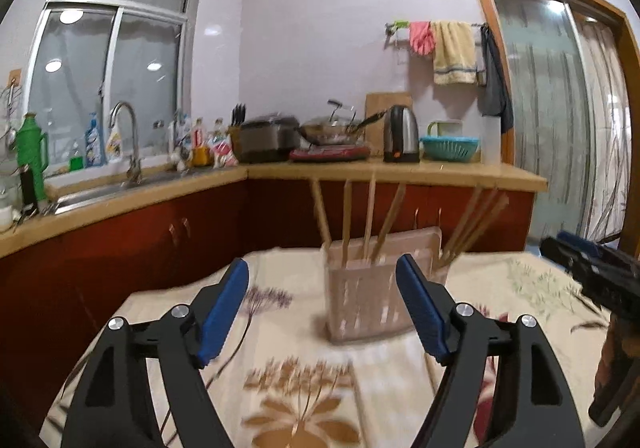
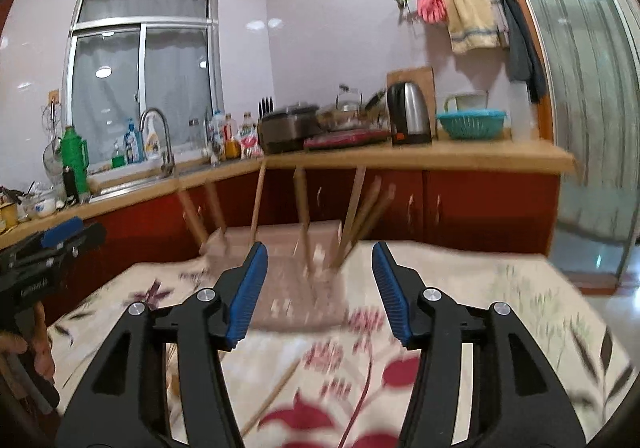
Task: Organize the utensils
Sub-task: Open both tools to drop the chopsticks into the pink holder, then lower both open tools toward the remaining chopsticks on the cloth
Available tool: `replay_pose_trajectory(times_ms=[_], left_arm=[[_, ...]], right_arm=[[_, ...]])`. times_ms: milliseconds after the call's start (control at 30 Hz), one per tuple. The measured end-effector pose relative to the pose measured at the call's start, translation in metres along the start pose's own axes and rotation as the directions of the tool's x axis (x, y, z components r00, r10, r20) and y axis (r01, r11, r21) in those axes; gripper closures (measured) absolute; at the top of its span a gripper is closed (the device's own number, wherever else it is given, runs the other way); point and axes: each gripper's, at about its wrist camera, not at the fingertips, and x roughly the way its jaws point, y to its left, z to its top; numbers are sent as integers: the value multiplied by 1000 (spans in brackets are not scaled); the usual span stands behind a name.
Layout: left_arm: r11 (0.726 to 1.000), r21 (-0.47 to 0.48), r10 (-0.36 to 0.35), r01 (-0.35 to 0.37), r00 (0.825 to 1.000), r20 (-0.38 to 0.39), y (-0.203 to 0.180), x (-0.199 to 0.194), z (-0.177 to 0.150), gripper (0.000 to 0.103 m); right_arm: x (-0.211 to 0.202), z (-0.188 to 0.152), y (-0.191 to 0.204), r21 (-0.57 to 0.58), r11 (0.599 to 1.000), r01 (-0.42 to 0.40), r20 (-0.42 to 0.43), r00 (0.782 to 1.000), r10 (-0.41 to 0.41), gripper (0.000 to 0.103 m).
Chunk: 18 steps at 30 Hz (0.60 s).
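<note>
1. Chopsticks (image 1: 347,220) stand upright and leaning in a pinkish slotted utensil holder (image 1: 368,300), which sits on the table (image 1: 304,376) under a floral cloth; both are motion-blurred.
2. Left hand-held gripper (image 1: 322,264) is spread wide with nothing between its blue pads (image 1: 222,308); the holder lies straight ahead, framed by the gap and not touched.
3. Right hand-held gripper (image 2: 320,250) is likewise spread and empty, with the same holder (image 2: 296,288) just beyond its tips, slightly left of centre.
4. One loose chopstick (image 2: 272,396) lies flat on the cloth near the right gripper's left finger, apart from the holder.
5. Each gripper shows at the edge of the other's view: the right one at the far right of the left view, the left one at the far left of the right view, where the person's fingers wrap its handle.
6. Behind the table runs a kitchen counter (image 1: 400,170) over red cabinets, carrying a kettle (image 1: 401,134), a teal basket (image 1: 450,147), a wok on a red cooktop, a rice cooker and bottles beside a sink faucet (image 1: 128,136).
7. A towel (image 1: 454,52) and pink gloves hang on a wall rail.
</note>
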Motion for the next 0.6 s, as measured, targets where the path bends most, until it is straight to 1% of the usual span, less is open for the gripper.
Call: replay_pose_trajectory(times_ms=[100, 167, 300, 400, 500, 600], left_arm=[[1000, -12, 23, -23, 999, -43, 7, -13, -18, 29], [999, -19, 45, -47, 997, -68, 14, -25, -33, 29], [996, -26, 87, -91, 990, -111, 29, -46, -57, 29], [992, -29, 118, -123, 984, -131, 38, -57, -70, 29], [987, -36, 147, -155, 976, -158, 50, -65, -83, 29], [985, -42, 156, -166, 972, -176, 56, -71, -92, 29]], right_arm=[[-12, -28, 12, -18, 1000, -2, -32, 1000, 1, 50], [-17, -47, 19, -9, 1000, -23, -66, 998, 23, 50], [-23, -73, 35, 8, 998, -55, -114, 992, 55, 50], [-23, -92, 49, 1, 997, -76, -151, 986, 75, 50], [-18, -112, 60, 7, 995, -102, -207, 973, 101, 50], [-14, -122, 70, -4, 993, -118, -244, 963, 114, 50]])
